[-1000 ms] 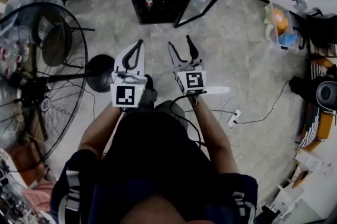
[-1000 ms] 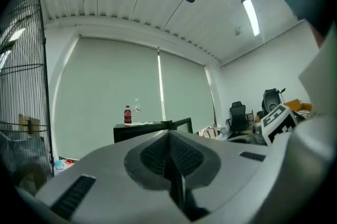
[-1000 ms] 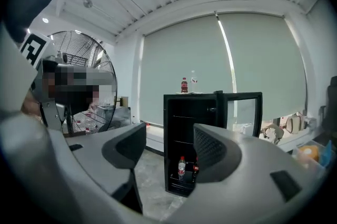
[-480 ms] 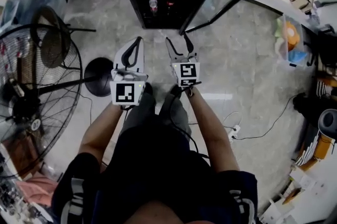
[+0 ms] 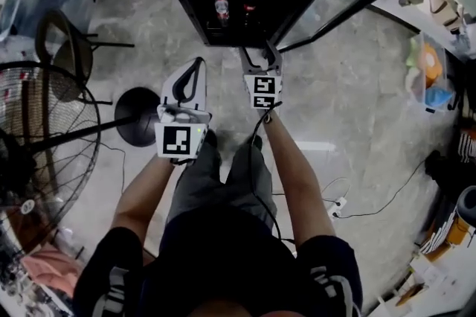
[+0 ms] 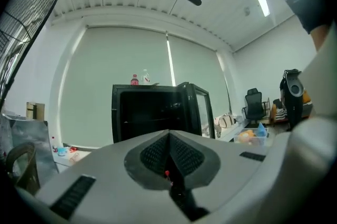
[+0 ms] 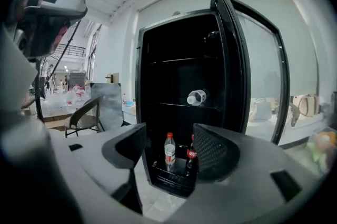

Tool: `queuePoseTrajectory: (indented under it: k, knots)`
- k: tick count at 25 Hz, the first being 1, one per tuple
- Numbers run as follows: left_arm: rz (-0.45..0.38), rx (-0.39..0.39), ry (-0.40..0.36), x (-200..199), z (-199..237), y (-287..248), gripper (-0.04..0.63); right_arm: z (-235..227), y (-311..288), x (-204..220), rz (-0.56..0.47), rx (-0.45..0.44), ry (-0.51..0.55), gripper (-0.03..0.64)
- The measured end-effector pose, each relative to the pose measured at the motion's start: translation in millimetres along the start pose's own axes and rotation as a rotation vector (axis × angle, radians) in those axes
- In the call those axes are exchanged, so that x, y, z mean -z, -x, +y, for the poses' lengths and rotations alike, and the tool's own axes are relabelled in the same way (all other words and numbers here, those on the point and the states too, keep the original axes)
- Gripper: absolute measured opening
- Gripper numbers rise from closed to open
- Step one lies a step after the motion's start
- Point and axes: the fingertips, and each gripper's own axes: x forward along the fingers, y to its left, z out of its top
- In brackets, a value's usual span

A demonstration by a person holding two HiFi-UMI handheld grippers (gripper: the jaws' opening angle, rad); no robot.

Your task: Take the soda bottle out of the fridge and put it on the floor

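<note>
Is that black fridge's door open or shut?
Open: the glass door stands swung aside, and the soda bottle shows inside the dark fridge.

The soda bottle (dark, red-labelled) stands half hidden behind a jaw of the right gripper.

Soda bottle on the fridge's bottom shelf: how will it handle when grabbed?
The soda bottle stands upright, tall and narrow, so a nudge probably tips it. It looks dark nearly to the neck, so likely full and fairly heavy. The water bottle close beside it could get knocked.
</note>
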Motion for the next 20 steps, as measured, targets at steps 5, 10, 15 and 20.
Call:
queuePoseTrajectory:
  k: [5,10,15,20]
  knots:
    - [0.028,0.006,0.014,62,9,-23,0.023,-16,-53,39,-0.019,0.015,0.025,0.293]
    - [0.044,0.023,0.014,118,11,-42,0.023,-31,-99,79,-0.002,0.026,0.033,0.293]
    - [0.058,0.033,0.016,166,12,-53,0.023,-35,-142,115,0.0,0.023,0.046,0.293]
    - [0.072,0.045,0.011,215,16,-65,0.023,-46,-183,152,0.012,0.04,0.049,0.293]
